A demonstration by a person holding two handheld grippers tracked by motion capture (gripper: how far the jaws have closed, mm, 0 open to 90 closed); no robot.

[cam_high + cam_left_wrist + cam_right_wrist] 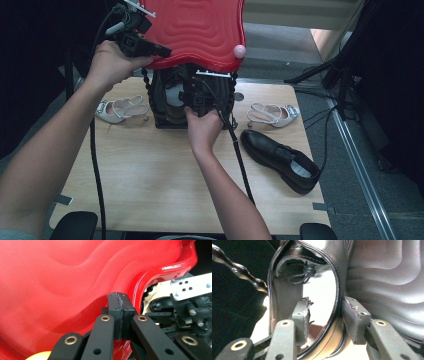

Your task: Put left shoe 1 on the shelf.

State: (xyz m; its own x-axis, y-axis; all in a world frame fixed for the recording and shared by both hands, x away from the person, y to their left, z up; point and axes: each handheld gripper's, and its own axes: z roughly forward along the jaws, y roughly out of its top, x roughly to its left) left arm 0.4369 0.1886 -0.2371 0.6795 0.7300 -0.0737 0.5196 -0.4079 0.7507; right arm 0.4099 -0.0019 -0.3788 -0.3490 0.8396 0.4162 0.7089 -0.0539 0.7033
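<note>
Our left tongs (162, 50) pinch the edge of the red lid (200, 30), holding it raised over the black box (167, 107) at the worktop's (150, 175) far side. Our right tongs (325, 315) (jaws apart) straddle a black shoe's (337, 277) collar inside the box.

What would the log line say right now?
left gripper: shut at red lid | right gripper: open, straddling black shoe rim | black box: lid up

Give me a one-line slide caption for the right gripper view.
Right gripper straddling the rim of a black shoe, pads apart, with a ribbed lid behind.
</note>
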